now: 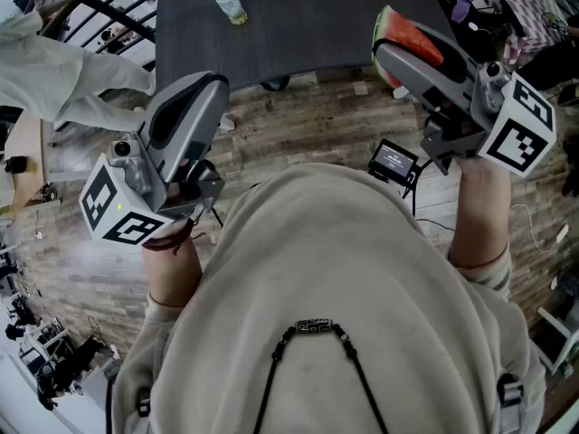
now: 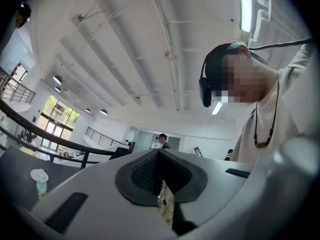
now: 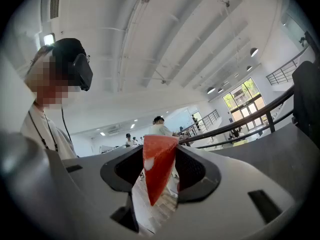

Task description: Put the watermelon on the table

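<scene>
A red watermelon slice [image 1: 409,39] with a green rind sits clamped in my right gripper [image 1: 403,52], which is raised near the dark table's [image 1: 298,16] right front corner. In the right gripper view the red wedge [image 3: 157,166] stands pinched between the two jaws of the right gripper [image 3: 159,171], tilted upward toward the ceiling. My left gripper [image 1: 204,89] is held at the left, below the table's front edge. Its jaws meet in the left gripper view, the left gripper [image 2: 159,176] holding nothing.
A plastic bottle [image 1: 232,3] stands on the table near its far middle, also seen as a small bottle [image 2: 40,180] in the left gripper view. A small black device [image 1: 394,161] lies on the wooden floor. A person in white [image 1: 54,80] is at the left.
</scene>
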Available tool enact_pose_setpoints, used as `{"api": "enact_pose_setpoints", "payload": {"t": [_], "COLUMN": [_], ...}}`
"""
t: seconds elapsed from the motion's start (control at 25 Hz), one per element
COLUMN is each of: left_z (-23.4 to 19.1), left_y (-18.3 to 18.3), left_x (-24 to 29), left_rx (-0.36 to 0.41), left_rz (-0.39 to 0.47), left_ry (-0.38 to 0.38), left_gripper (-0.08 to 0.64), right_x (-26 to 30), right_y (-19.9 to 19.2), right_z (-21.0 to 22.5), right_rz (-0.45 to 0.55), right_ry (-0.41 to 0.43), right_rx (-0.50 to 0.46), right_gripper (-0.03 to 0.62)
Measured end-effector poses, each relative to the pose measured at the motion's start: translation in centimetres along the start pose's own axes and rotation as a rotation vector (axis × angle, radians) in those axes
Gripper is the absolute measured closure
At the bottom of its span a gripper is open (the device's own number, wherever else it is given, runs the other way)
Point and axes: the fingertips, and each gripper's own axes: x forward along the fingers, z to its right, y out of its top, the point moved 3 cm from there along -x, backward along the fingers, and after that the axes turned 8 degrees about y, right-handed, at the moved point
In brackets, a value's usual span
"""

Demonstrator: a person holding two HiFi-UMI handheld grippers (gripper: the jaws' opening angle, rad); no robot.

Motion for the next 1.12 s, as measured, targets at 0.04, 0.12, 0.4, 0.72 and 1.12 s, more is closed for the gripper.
{"api": "enact_pose_setpoints", "payload": {"t": [0.04,0.12,0.4,0.72,1.12], "left_z": [0.0,0.0,2.4,2.2,2.8], "left_y": [-0.1,-0.1,0.9,-0.9,-1.0], "left_x": [0.2,0.5,1.5,3.4,6.9], "left_rx": [0.000,-0.005,0.029,-0.010,-0.021], "left_rz": [-0.005,-0.017,-0.025,-0.067,-0.081], "left_ry": [-0.005,-0.013,-0.130,-0.076,-0.081], "left_gripper": [0.554,0.554,0.554,0.554,0.554], "right_x": [-0.1,-0.3,-1.4,-4.8,-8.9], "right_y": [0.0,-0.1,-0.3,-0.8,0.2], "right_z": [0.1,0.4,1.6,2.9,3.5], "right_rz": [0.002,0.004,0.020,0.030,0.060], "right_ry": [-0.002,-0.013,-0.058,-0.093,-0.142], "right_rx": [0.001,0.004,0.030,0.032,0.055], "right_gripper": [0.387,0.387,0.387,0.387,0.387]}}
